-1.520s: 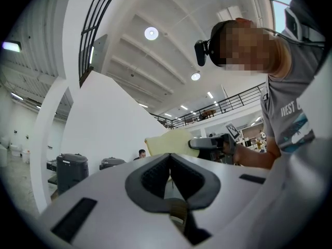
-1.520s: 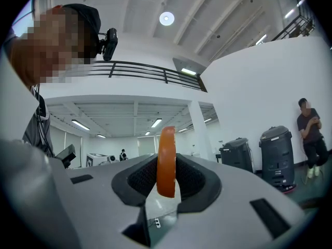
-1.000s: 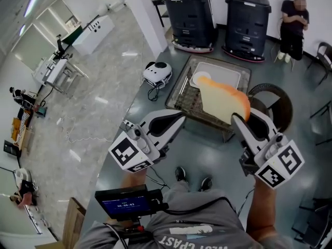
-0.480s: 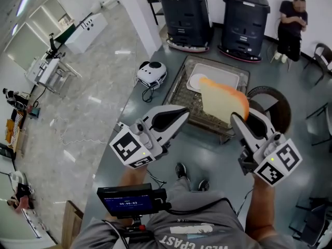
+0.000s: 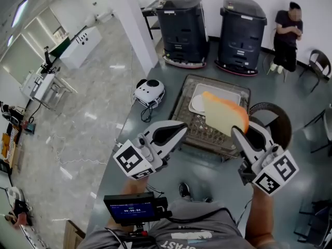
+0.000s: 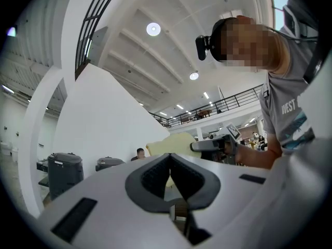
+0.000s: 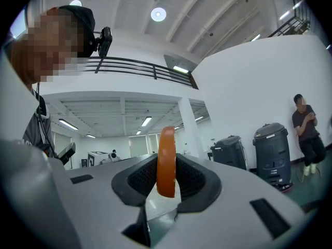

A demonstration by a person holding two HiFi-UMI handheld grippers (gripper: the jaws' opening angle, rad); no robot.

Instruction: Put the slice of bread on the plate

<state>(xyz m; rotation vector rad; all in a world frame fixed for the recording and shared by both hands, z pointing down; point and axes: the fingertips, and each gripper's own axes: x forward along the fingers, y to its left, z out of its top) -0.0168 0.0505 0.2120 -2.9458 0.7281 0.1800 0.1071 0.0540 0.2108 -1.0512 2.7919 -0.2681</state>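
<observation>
right hand-held gripper [image 5: 244,133], clamped on the slice of bread [image 5: 223,113], has carried it forward: the slice now hangs over the tray [image 5: 199,135], near the plate [image 5: 196,106], so lowering seems next.

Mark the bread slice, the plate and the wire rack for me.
bread slice [image 5: 222,114]: head view, pale face.
plate [image 5: 195,104]: head view, left rim.
wire rack [image 5: 207,137]: head view, near mesh.

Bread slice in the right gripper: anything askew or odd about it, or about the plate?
Nothing stands out. The bread slice stands upright and looks intact, clamped at its crust edge by the right gripper. The plate lies in the white tray beyond it, partly hidden by the slice.
</observation>
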